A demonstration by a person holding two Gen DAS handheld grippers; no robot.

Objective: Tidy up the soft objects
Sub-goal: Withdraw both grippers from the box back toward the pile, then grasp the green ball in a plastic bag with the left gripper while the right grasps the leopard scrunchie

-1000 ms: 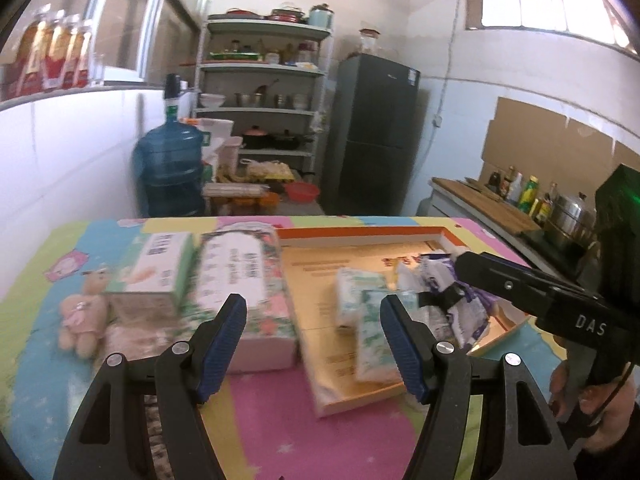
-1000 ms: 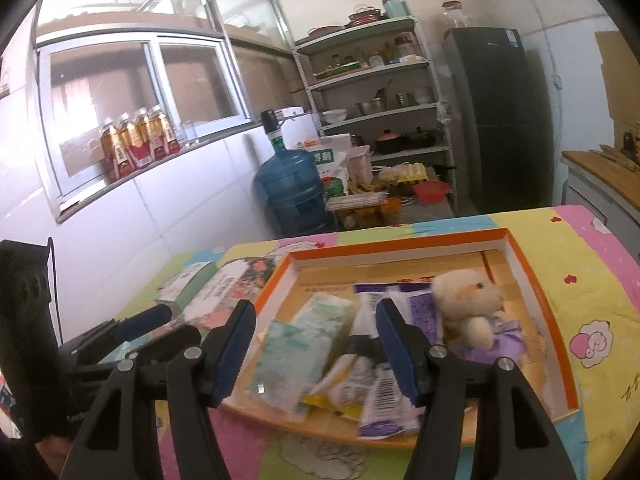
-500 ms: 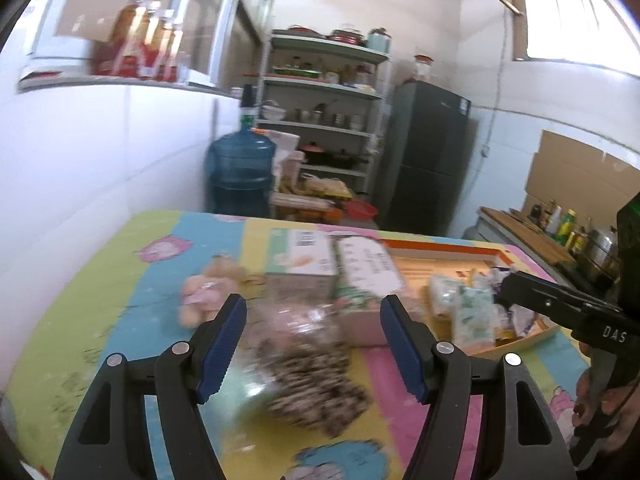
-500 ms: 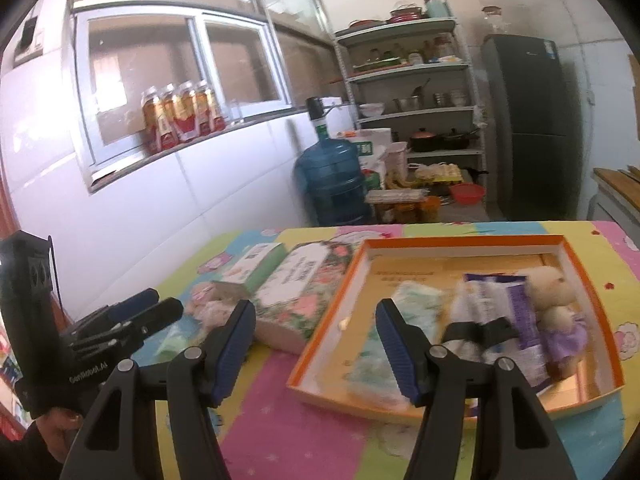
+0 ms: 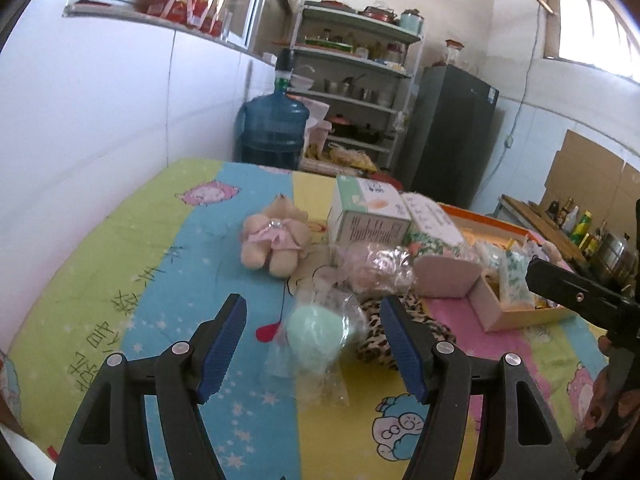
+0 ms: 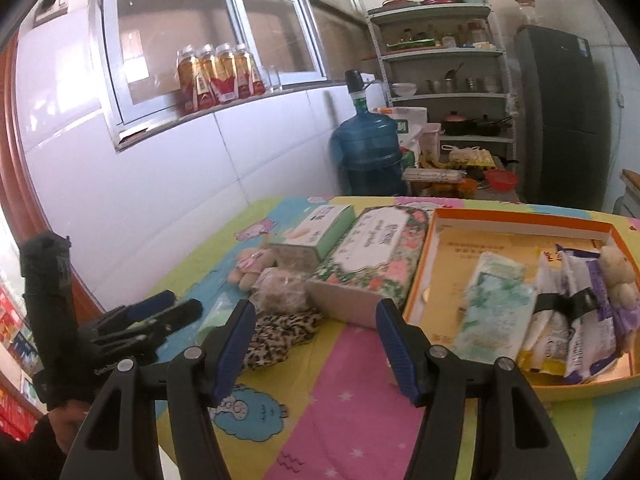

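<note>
The left tool hangs open and empty over a bagged mint-green sponge on the patterned surface. A leopard-print cloth, bagged pink item and teddy lie just beyond. The right tool, also open, faces the orange tray holding tissue packs.

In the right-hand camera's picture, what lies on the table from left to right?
Small pink-dressed teddy bear → green-and-white cardboard box → floral tissue pack → orange-rimmed cardboard tray → mint-green packet in the tray → beige plush bear in purple.
</note>
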